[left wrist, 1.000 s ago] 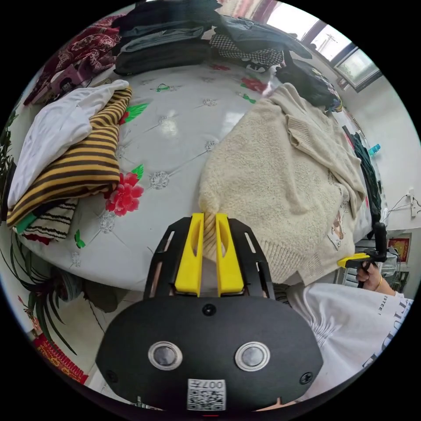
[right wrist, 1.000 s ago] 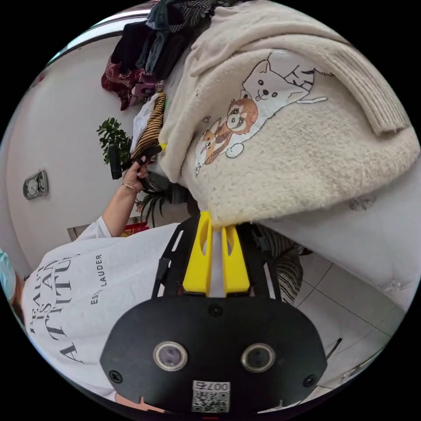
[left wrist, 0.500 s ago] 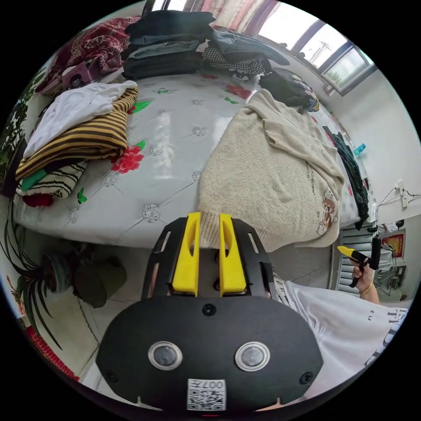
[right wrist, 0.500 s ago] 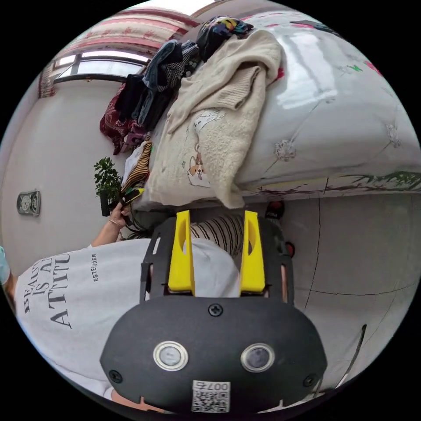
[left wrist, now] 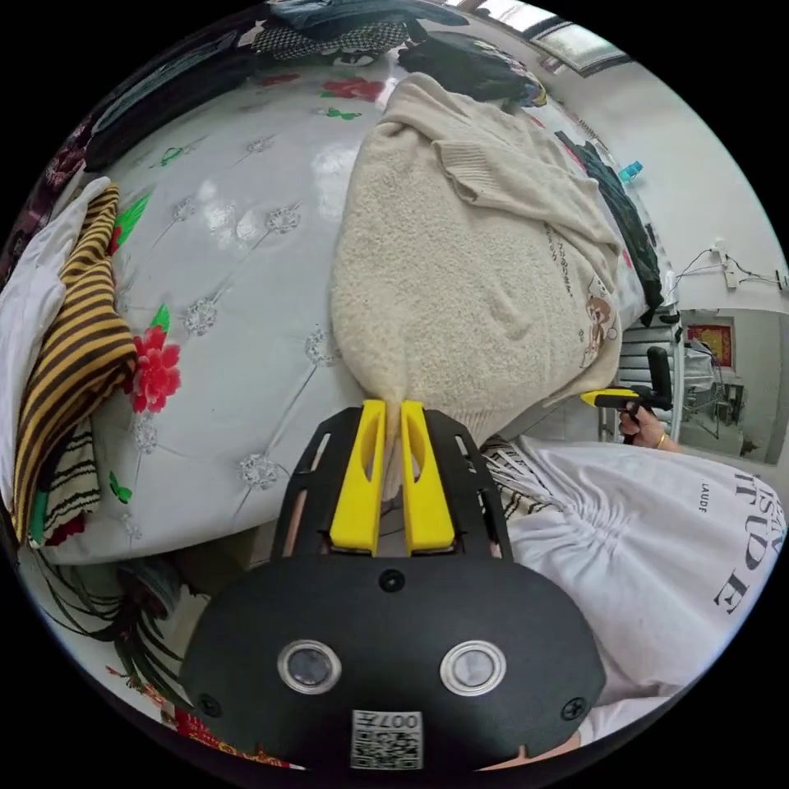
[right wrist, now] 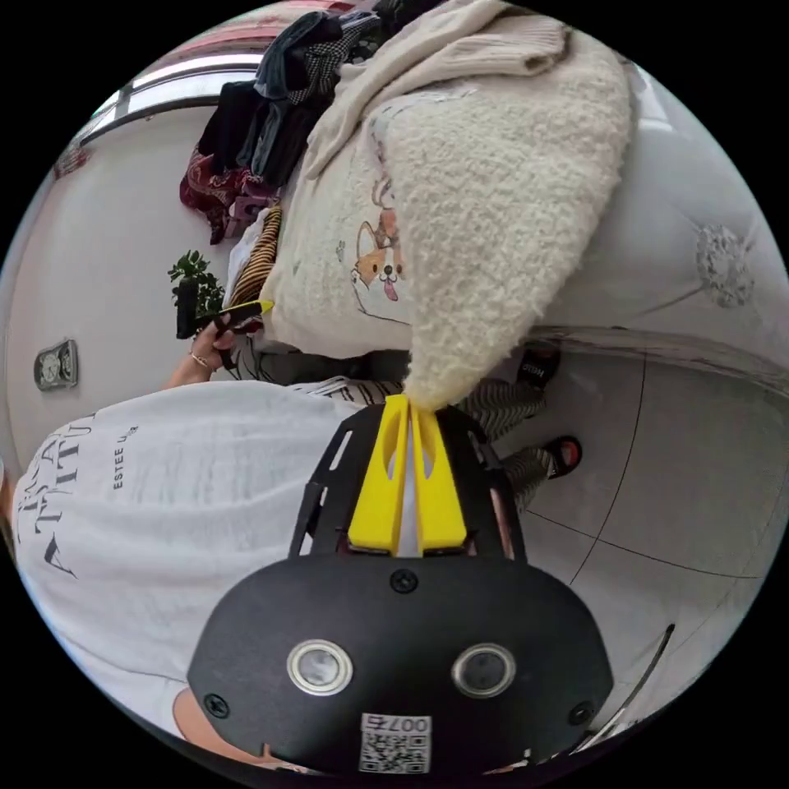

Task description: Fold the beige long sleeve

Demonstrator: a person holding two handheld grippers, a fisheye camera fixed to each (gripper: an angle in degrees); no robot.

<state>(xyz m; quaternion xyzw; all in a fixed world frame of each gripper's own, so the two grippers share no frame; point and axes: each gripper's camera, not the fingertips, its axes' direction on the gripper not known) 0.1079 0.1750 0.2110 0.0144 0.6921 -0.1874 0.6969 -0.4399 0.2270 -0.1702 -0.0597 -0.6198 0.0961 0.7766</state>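
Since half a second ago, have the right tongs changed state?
Yes. The right tongs, open then and clear of the beige sweater, are now shut on its lower corner hanging off the bed edge.

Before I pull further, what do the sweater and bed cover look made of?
Sweater: thick fuzzy fleece-like knit, matte, nubbly pile, ribbed cuff and hem. Bed cover: smooth, satin-like quilted fabric, judging by glare and tufted stitching; exact fibre unclear.

A bed (left wrist: 246, 246) covered by a pale tufted quilt with red flowers is seen against white walls (right wrist: 107, 246). The floor (right wrist: 657, 493) is laid with light tiles, and a window (left wrist: 575, 45) admits daylight. A green plant (right wrist: 193, 275) is set by the wall.
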